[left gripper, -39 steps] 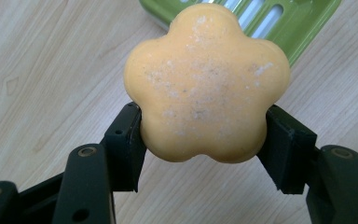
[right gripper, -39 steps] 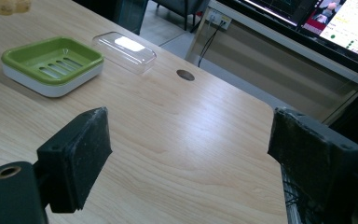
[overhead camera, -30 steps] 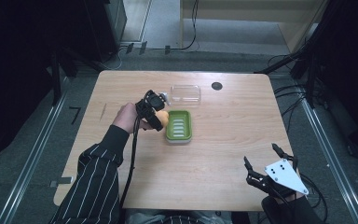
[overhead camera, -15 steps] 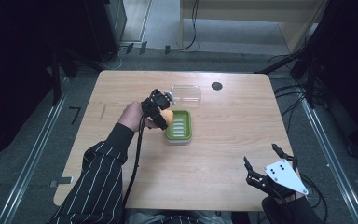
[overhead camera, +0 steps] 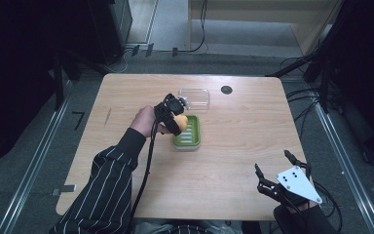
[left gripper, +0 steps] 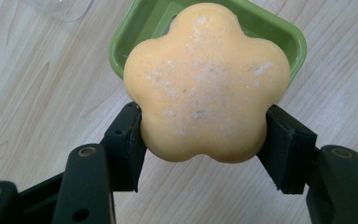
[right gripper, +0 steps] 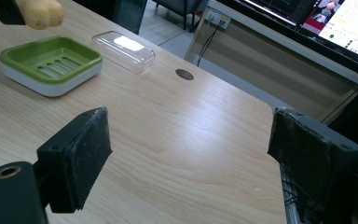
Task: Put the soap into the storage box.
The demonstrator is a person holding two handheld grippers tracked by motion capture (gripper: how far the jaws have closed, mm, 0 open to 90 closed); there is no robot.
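Observation:
An orange flower-shaped soap is clamped between the black jaws of my left gripper, which is shut on it. In the high view that gripper hovers over the left edge of the green soap dish, with the soap above the dish. In the left gripper view the green dish lies under and behind the soap. My right gripper rests at the table's front right corner, its jaws wide apart with nothing between them. In its view the dish and the soap are at far left.
A clear plastic lid lies just behind the dish, also seen from the right gripper. A dark round hole sits in the wooden table near its back edge. A striped sleeve crosses the front left.
My left hand has carried the soap a little to the right, from beside the dish to over its left edge. The right gripper has stayed where it was.

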